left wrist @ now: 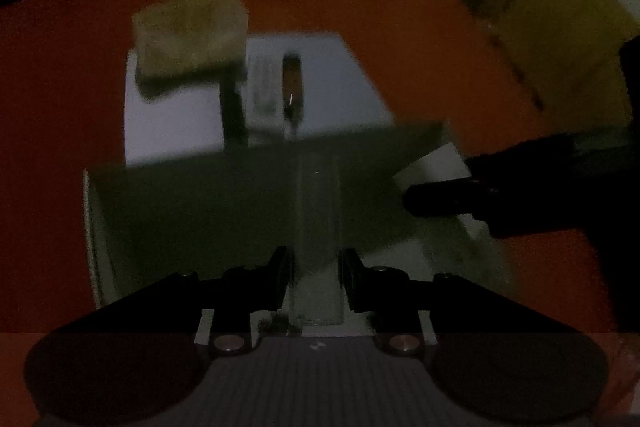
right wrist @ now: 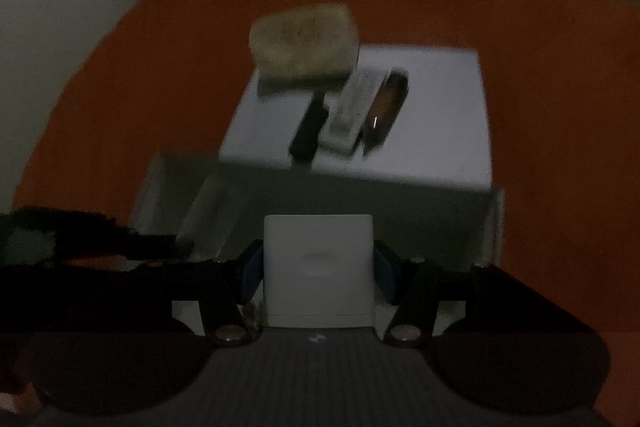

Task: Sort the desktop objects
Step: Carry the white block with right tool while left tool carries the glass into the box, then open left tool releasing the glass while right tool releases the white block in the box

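The picture is dark and blurred. My left gripper is shut on a clear, narrow tube-like thing that sticks out forward. My right gripper is shut on a white square box, pressed between its blue pads. Both hang over a grey open tray, which also shows in the left wrist view as the grey tray. One dark finger of the right gripper reaches in from the right. Behind the tray, a white sheet carries a tan block, a black bar, a clear case and a brown oblong thing.
An orange cloth covers the table, whose far edge curves across the top of both views. A yellow piece of furniture and a plant stand beyond the edge on the right. A pale wall lies to the left.
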{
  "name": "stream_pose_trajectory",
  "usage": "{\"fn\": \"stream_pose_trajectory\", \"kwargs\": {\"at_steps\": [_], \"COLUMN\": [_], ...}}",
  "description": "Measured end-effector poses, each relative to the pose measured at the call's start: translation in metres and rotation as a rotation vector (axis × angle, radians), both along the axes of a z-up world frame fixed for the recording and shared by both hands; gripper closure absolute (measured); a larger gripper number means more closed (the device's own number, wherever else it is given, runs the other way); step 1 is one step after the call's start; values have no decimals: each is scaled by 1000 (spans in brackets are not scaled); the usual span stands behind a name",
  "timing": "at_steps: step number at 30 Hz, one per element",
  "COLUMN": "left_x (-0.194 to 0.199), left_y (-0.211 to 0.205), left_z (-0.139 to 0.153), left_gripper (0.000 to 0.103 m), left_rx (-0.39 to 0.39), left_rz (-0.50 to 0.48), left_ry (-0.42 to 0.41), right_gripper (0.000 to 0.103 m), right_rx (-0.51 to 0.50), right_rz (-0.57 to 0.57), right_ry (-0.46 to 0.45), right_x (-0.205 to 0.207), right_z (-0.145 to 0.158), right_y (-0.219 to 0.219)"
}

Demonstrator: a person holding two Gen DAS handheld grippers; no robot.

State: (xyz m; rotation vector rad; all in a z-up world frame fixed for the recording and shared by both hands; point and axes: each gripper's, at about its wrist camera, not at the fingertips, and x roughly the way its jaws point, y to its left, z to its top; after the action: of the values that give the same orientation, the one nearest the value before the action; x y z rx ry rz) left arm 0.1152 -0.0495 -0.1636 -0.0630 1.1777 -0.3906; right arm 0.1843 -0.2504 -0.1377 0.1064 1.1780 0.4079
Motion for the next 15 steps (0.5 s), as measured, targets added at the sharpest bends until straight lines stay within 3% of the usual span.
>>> {"fn": "stream_pose_trajectory", "kwargs": {"at_steps": [6, 15], "left_x": [-9, -21], "left_y": [-3, -36], "left_z": [-50, -101], "left_gripper": [79, 79], "left_rx": [73, 187], "left_rz": [-23, -76], "left_ry": [95, 144], "right_gripper": [44, 44], "right_rx": [-92, -310], "right_rz": [69, 226], "right_ry": [98, 101], "right_x": [-21, -46], "right_z": [-49, -99], "right_y": [4, 21]}}
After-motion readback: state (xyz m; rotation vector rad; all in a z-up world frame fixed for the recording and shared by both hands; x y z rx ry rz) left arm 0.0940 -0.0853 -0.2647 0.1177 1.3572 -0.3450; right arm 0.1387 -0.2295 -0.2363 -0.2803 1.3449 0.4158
